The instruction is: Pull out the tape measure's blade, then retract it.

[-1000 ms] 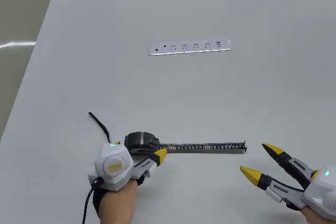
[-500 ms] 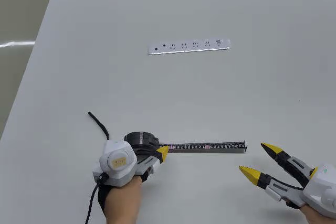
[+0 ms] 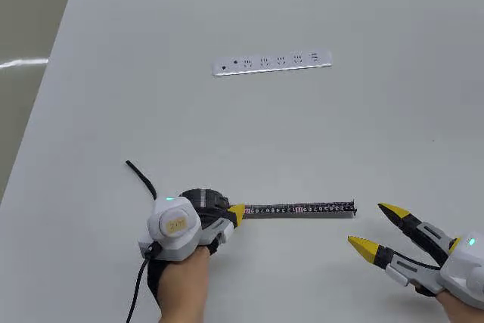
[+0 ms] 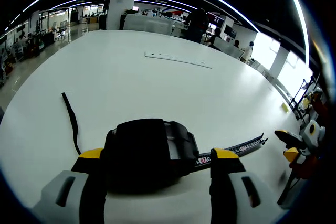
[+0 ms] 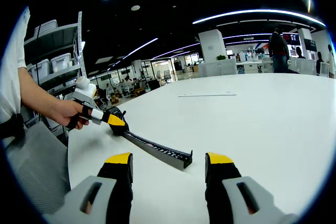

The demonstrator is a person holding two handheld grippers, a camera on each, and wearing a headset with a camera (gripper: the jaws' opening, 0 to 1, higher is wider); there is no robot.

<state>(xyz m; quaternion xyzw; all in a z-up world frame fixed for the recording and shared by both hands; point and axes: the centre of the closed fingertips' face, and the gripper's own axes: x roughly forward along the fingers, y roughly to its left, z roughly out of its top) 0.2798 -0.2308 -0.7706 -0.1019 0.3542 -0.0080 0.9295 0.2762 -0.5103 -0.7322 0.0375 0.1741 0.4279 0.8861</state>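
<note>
The left gripper point(image 4: 157, 156) clamps the case point(image 3: 203, 202) steady — the right gripper point(image 3: 376, 228) gapes, blade point(image 3: 299, 208) just beyond its fingers point(image 3: 363, 246).

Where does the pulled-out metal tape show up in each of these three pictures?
Head view: blade lies low, centre.
Left gripper view: blade at lower right.
Right gripper view: blade below centre, slanting up to the left.
Shared landmark: white power strip, beyond it.

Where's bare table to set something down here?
Widest free patch: between the power strip and the blade. Also free beyond the strip. Crowded near edge: left gripper clamping the tape case, strap beside it, right gripper by the blade's tip.
</note>
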